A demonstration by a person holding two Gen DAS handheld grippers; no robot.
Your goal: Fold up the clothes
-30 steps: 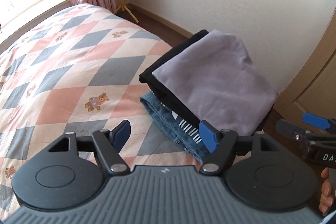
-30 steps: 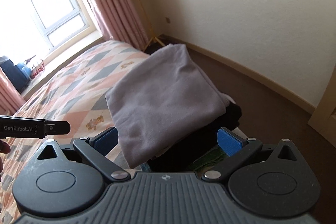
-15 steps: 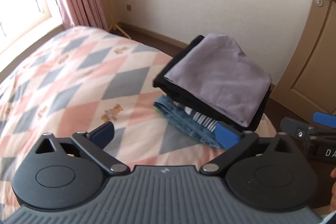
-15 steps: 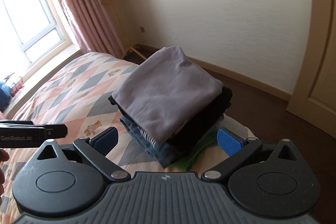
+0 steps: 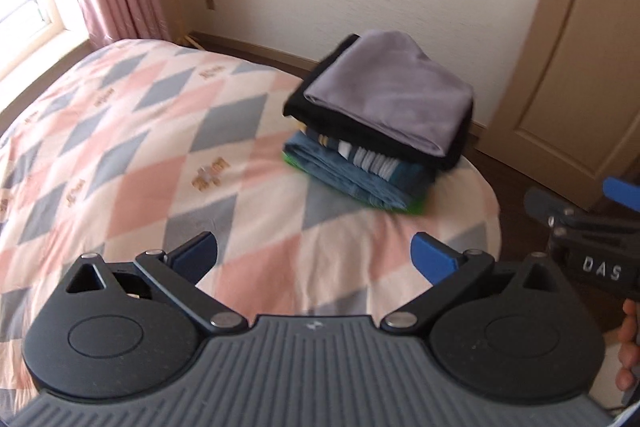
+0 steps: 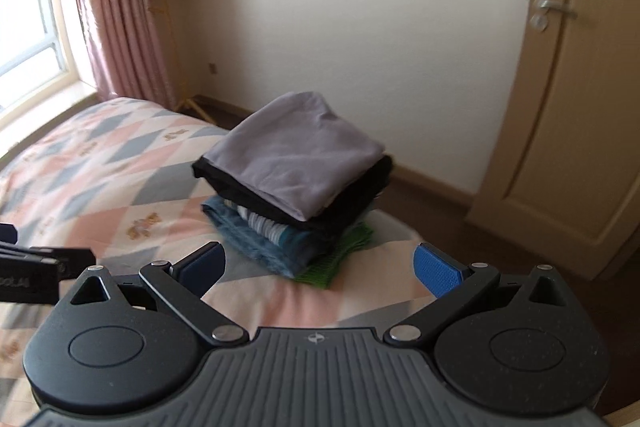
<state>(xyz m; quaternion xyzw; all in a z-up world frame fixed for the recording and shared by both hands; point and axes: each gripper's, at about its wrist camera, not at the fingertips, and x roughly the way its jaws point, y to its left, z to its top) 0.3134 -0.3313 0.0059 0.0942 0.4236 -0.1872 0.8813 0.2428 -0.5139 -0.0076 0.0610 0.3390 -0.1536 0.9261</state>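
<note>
— Left gripper (image 5: 314,253): jaws just opened wide, nothing between them; a second ago the blue pads sat closer together, right at the near edge of the stack of folded clothes (image 5: 380,123).
— And now?
— Pulled back. Stack smaller in the left wrist view, up at one o'clock, with bare bedspread (image 5: 120,147) showing between the pads and the clothes.
— Right gripper (image 6: 320,263)?
— Drawn away as well. Grey top layer (image 6: 296,155) no longer reaching down between its pads; whole stack now in sight at twelve o'clock, green bottom layer (image 6: 340,259) uncovered.
— Background?
— More wall, plus a door (image 6: 568,107) at two o'clock.
</note>
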